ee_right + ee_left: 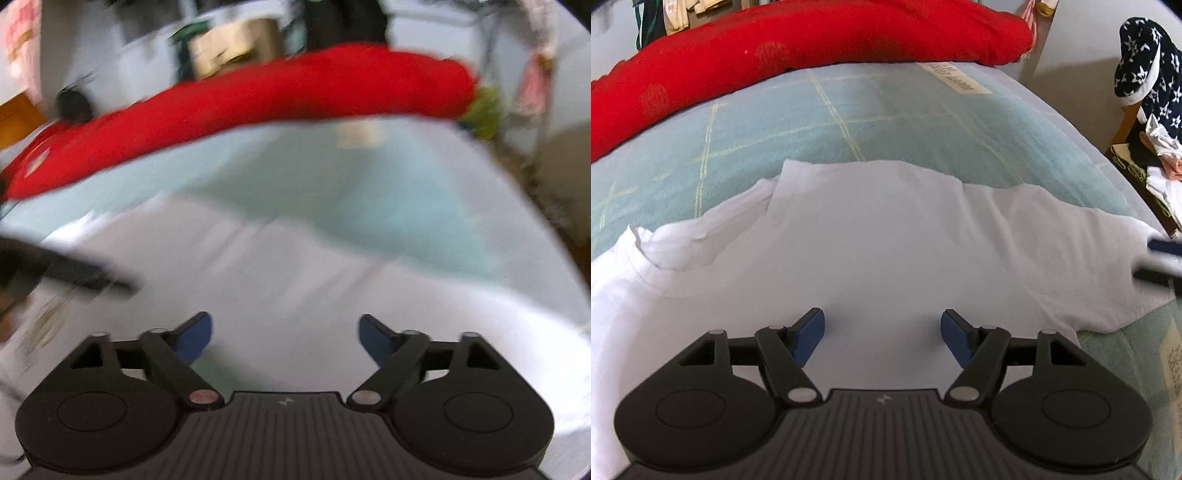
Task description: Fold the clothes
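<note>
Left wrist view: a white shirt (886, 236) lies spread across a blue-green blanket (849, 122), its collar (642, 243) at 9 o'clock and what looks like a sleeve folded in over the body at 10 o'clock. The far edge is uneven, with a raised panel at 12 o'clock. The left gripper (882, 334) hovers over the cloth at 6 o'clock, jaws spread wide and holding nothing. At 3 o'clock the dark fingers of the right gripper (1160, 258) show above the hem end, blurred.

The right wrist view is smeared by motion, so detail is lost, but the right gripper's jaws stand wide apart there too, empty, over the white cloth. A dark bar at 9 o'clock there is probably the left gripper; the blur forbids certainty.

Beyond the shirt, a red quilt (812, 48) runs along the far edge of the bed from 10 to 1 o'clock. A star-print garment (1148, 66) hangs at 2 o'clock above a pile of clothes (1160, 162).

By the look of it, the shirt is part-folded, one side turned in. Both tools being free, the step in hand seems to lie between grasps. Any further fold calls for pinching an edge at two points and carrying it over evenly, without dragging the layers beneath.
</note>
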Available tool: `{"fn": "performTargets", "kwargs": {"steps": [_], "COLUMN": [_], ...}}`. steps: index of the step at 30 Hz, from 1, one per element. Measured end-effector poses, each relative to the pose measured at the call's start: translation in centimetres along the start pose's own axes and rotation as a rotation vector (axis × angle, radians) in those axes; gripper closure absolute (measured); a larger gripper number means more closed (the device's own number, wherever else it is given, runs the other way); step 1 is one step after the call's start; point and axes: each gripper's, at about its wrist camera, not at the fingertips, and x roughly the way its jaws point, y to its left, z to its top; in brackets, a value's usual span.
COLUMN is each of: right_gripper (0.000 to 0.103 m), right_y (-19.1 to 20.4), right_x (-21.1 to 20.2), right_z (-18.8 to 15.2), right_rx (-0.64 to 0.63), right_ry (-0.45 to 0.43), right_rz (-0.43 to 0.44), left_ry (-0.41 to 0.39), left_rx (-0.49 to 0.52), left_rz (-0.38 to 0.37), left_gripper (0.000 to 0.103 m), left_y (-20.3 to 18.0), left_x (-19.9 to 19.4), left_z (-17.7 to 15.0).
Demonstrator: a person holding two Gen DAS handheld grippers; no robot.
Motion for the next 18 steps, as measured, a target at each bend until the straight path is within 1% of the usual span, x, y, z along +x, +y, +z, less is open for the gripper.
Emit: {"fn": "performTargets", "kwargs": {"steps": [1, 4, 6, 8, 10, 13, 18], "right_gripper": [0.010, 0.010, 0.010, 0.005, 0.001, 0.001, 0.001], "right_y": [-1.3, -5.3, -7.9, -9.7, -11.4, -12.6, -13.4], "right_x": [0.6, 1.8, 1.4, -0.3, -2.1, -3.6, -2.6], "right_z": [0.4, -0.4, -2.2, -4.5, -6.3, -6.4, -5.8], "right_rx": [0.019, 0.077, 0.104, 0.122, 0.170, 0.215, 0.221], "right_ry": [-0.019, -0.004, 0.053, 0.069, 0.079, 0.089, 0.088], "right_rz": [-0.037, -0.149, -0.224, -0.269, -0.295, -0.301, -0.299], "left_ry": [0.000, 0.002, 0.002, 0.003, 0.006, 0.004, 0.000], "left_rx": [0.003, 0.014, 0.020, 0.027, 0.032, 0.029, 0.024], "left_rz": [0.003, 0.010, 0.015, 0.020, 0.024, 0.033, 0.049], "left_gripper": [0.033, 0.032, 0.031, 0.031, 0.030, 0.030, 0.029], "left_y": [-0.1, -0.2, -0.4, -0.5, -0.6, -0.7, -0.9], "left_x": [0.1, 0.2, 0.3, 0.5, 0.6, 0.7, 0.8], "left_z": [0.0, 0.0, 0.0, 0.1, 0.2, 0.3, 0.4]}}
